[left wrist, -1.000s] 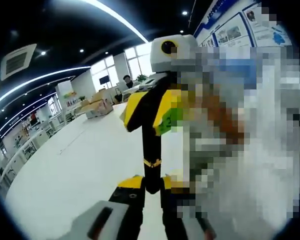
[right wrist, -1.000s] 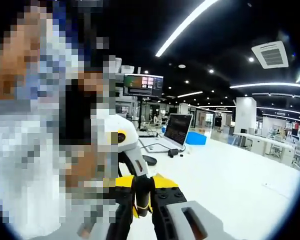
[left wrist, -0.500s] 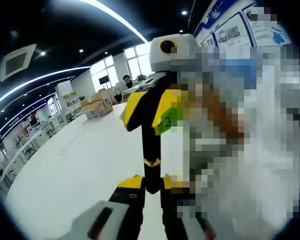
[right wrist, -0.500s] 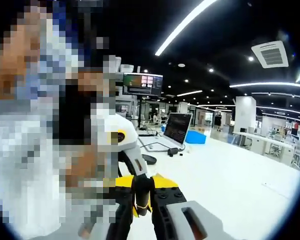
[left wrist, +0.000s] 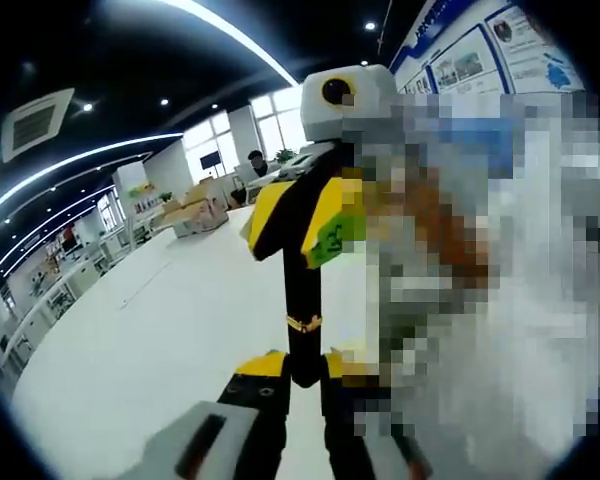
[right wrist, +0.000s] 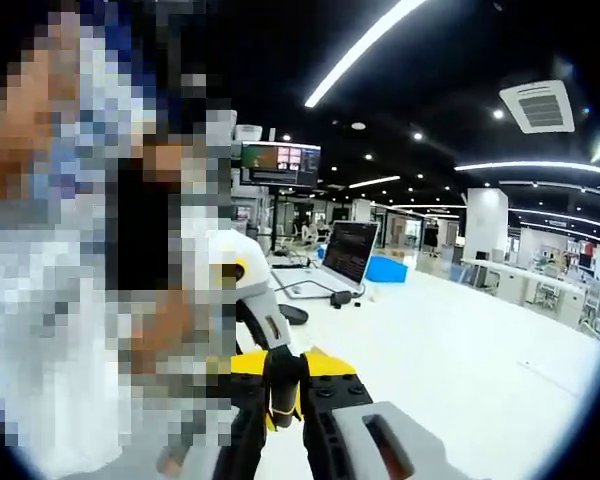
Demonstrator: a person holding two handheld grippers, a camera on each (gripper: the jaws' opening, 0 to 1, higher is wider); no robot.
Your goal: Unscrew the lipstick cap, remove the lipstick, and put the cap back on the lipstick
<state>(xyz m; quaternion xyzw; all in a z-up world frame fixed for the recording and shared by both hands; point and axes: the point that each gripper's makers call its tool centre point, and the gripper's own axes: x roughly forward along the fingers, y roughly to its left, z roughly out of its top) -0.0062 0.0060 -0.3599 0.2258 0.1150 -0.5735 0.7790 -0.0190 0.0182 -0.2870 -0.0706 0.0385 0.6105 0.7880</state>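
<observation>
**White tabletop, lipstick held end to end**

White table (left wrist: 160,330) spreads beneath the lipstick (left wrist: 302,330), a black tube with a gold band, its long axis running between both grippers. Left gripper (left wrist: 302,375) is clamped on one end; right gripper (right wrist: 285,385) pinches the other. Beyond stand a laptop (right wrist: 346,255) and open office.
</observation>
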